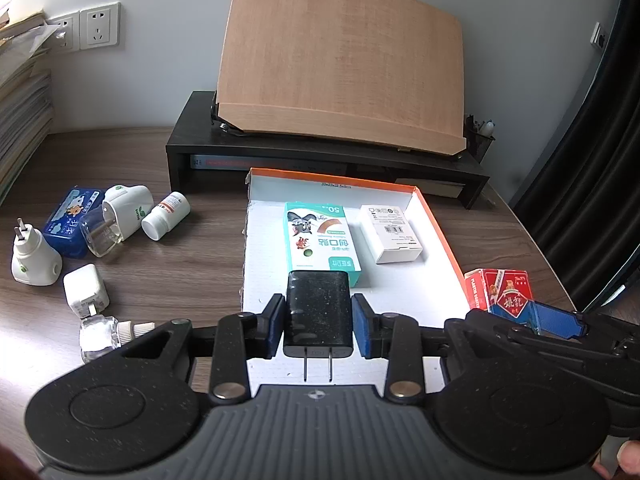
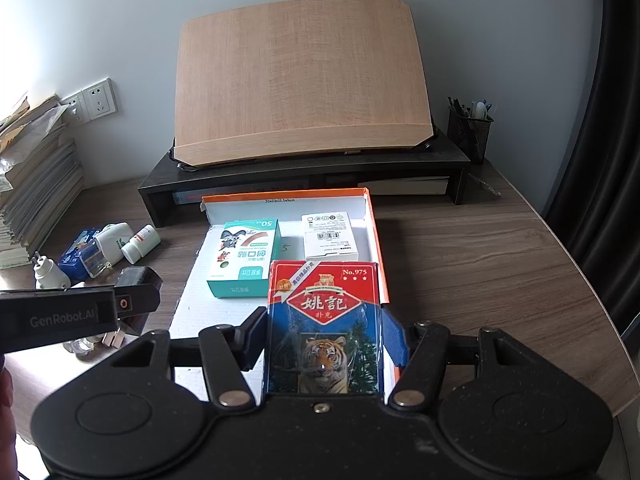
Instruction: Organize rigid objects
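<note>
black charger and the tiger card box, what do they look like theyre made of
The black charger, clamped in the left tool: apparently hard matte plastic, dust-specked, with two metal prongs. The tiger card box, clamped in the right tool: printed cardboard, probably under clear film, judging by its wrinkled glare.

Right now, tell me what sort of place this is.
Probably a home or office desk: a wood-grain desktop against a wall, a black monitor riser with a mesh pen holder on it, and stacked papers beside wall sockets.
</note>
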The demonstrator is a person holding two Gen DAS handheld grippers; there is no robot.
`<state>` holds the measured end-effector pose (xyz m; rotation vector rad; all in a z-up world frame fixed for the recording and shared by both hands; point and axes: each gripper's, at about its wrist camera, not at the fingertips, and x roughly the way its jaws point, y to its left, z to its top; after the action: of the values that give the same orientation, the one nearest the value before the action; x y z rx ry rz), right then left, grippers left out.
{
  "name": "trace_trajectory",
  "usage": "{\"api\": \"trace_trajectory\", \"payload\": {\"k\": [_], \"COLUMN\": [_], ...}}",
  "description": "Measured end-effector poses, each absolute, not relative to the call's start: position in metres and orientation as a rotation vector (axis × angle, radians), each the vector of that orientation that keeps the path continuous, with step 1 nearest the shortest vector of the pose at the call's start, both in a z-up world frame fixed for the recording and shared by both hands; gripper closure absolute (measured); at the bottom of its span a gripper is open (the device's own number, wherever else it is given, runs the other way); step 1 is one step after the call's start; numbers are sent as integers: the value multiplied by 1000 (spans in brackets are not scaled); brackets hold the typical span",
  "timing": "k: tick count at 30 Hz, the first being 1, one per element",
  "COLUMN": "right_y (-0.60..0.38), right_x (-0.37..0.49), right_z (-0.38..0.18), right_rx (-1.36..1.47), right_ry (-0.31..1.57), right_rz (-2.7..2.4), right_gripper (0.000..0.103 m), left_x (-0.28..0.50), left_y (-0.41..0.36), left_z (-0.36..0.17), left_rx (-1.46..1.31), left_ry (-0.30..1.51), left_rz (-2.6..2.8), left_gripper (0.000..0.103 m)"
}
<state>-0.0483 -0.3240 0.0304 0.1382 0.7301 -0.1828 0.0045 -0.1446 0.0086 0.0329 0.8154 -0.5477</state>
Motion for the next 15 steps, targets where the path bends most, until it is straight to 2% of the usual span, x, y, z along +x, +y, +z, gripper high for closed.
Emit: {"api": "trace_trajectory", "payload": {"k": [15], "right_y": [-322], "right_x": [-45], "right_z": [29], "right_rx": [140], "right_ry": [733], "right_rz": [-187], "right_gripper": [32], "left_x": [6], "left_y": [-145], "left_z": [7], "left_rx": [34], "left_ry": [821], "left_rz": [-551], "left_gripper": [67]}}
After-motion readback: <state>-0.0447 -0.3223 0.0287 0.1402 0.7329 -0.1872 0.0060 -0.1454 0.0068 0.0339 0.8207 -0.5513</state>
